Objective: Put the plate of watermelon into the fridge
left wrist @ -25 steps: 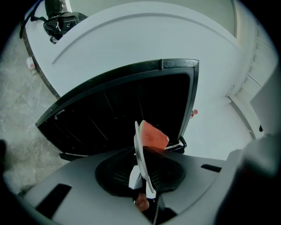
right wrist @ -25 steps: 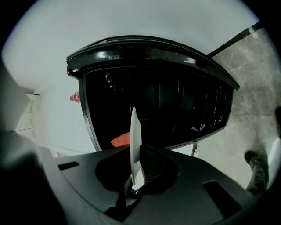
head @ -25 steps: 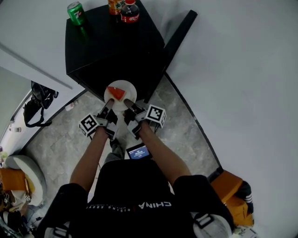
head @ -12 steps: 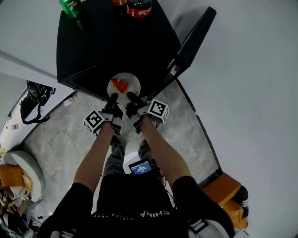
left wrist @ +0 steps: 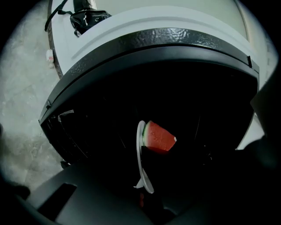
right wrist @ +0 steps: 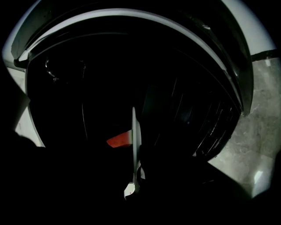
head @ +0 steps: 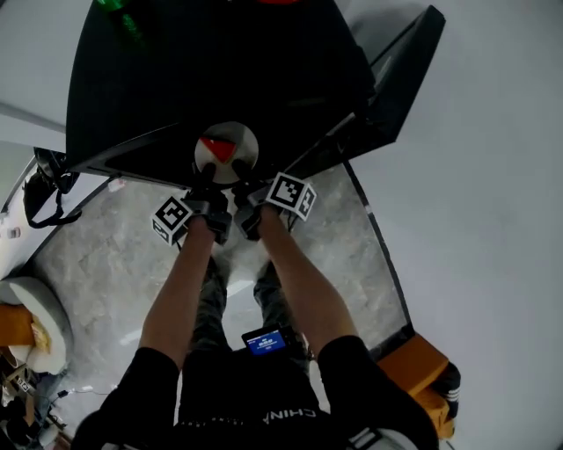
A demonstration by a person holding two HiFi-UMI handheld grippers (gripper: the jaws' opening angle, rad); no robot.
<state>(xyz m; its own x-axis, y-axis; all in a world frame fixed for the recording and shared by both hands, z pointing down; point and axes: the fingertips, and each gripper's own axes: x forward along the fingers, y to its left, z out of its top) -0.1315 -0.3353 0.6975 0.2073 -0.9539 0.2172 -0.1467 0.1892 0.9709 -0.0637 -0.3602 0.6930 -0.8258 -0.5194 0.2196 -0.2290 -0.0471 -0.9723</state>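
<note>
A white plate [head: 230, 163] carries a red watermelon wedge [head: 217, 148] at the mouth of the open black fridge [head: 220, 61]. My left gripper [head: 208, 174] grips the plate's near rim on the left; its jaws are closing on that rim. My right gripper [head: 239, 174] is shut on the near rim beside it. In the left gripper view the plate [left wrist: 140, 149] stands edge-on with the wedge [left wrist: 159, 137] to its right, against the dark fridge interior. The right gripper view shows the plate [right wrist: 135, 136] edge-on and the wedge [right wrist: 117, 140] to its left.
The fridge door [head: 396, 79] swings open to the right. A green drink [head: 121, 18] stands on the fridge top. A black bag [head: 40, 189] lies on the floor at left, an orange object [head: 413, 369] at lower right. Wire racks [right wrist: 215, 127] line the fridge's right side.
Both grippers have carried the plate forward from in front of the fridge to its dark opening. The person has stepped closer, and the fridge fills more of the head view.
</note>
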